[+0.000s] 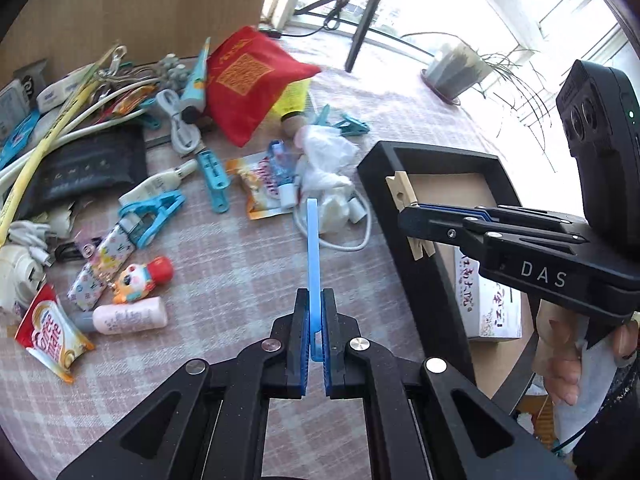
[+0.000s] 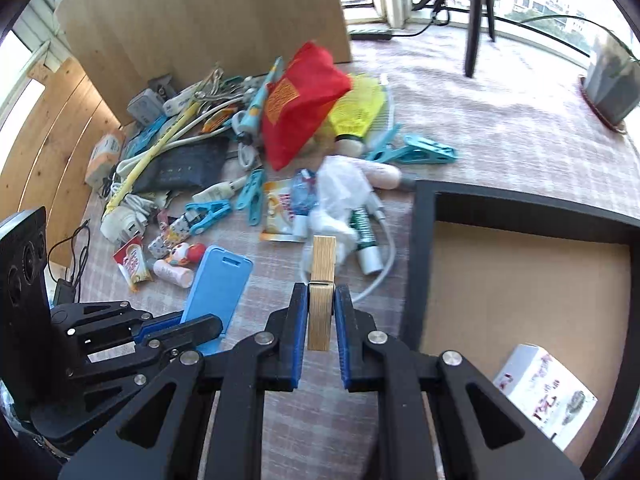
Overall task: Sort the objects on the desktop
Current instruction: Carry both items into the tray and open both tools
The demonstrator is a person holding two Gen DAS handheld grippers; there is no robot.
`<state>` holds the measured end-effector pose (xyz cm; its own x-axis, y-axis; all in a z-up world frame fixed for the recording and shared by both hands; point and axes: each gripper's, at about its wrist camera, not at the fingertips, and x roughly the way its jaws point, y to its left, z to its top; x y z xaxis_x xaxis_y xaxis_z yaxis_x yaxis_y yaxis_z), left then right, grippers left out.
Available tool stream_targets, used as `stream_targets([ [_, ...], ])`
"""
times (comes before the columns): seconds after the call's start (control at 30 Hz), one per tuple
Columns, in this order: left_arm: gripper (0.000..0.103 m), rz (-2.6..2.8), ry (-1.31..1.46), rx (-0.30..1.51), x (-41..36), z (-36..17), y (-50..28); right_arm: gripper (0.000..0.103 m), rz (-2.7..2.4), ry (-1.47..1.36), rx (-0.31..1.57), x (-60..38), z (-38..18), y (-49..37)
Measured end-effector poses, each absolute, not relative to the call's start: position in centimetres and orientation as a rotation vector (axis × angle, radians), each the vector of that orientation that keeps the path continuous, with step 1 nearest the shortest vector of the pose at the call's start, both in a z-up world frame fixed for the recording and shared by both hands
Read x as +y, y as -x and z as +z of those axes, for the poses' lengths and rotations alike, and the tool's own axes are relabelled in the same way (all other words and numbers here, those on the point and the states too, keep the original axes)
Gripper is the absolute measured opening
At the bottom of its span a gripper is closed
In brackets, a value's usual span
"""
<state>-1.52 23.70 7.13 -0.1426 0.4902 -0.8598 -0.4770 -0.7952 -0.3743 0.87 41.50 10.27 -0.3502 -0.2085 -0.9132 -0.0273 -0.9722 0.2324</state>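
Note:
My left gripper (image 1: 316,300) is shut on a thin light-blue plastic card (image 1: 313,248), which stands edge-on above the checked tablecloth; the right wrist view shows the card's flat face (image 2: 218,288). My right gripper (image 2: 321,292) is shut on a wooden clothespin (image 2: 322,264), held upright. In the left wrist view that clothespin (image 1: 400,192) hangs over the left rim of a black-framed tray (image 1: 424,280). The tray (image 2: 424,240) has a brown floor, and a white printed box (image 2: 544,392) lies in it.
A clutter pile fills the left and far side: a red pouch (image 1: 244,80), teal clothespins (image 1: 152,212), white cables (image 1: 340,236), sachets (image 1: 52,332), a small pink bottle (image 1: 128,316). A potted plant (image 1: 456,72) and a tripod leg (image 1: 364,20) stand beyond. A wooden board backs the pile.

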Motion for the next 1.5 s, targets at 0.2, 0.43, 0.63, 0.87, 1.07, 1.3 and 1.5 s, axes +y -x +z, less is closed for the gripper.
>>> stream_targets([
  [0.2,0.004,1.910,1.441,0.046,30.1,8.4,0.8,0.014,-2.624,-1.744,-0.440,48.8,11.5,-3.6],
  [0.43,0.004,1.827,1.393,0.151,36.5,9.3,-1.1,0.014,-2.760,-1.790,-0.551,55.5,12.0,-6.6],
  [0.63,0.004,1.782,1.372,0.208,39.2,9.7,-2.4,0.014,-2.815,-1.832,-0.630,59.1,11.8,-8.6],
  [0.87,0.004,1.761,1.361,0.242,40.2,9.6,-3.3,0.014,-2.840,-1.852,-0.684,60.7,11.6,-9.7],
  [1.07,0.028,1.741,1.360,0.237,40.4,10.0,-3.8,0.023,-2.840,-1.861,-0.640,60.2,11.7,-9.5],
  [1.3,0.030,1.784,1.335,0.255,39.0,10.8,-3.6,0.026,-2.833,-1.832,-0.600,58.7,12.2,-8.7],
  [1.5,0.030,1.834,1.370,0.230,36.3,10.5,-2.0,0.026,-2.801,-1.812,-0.544,56.5,12.5,-7.4],
])
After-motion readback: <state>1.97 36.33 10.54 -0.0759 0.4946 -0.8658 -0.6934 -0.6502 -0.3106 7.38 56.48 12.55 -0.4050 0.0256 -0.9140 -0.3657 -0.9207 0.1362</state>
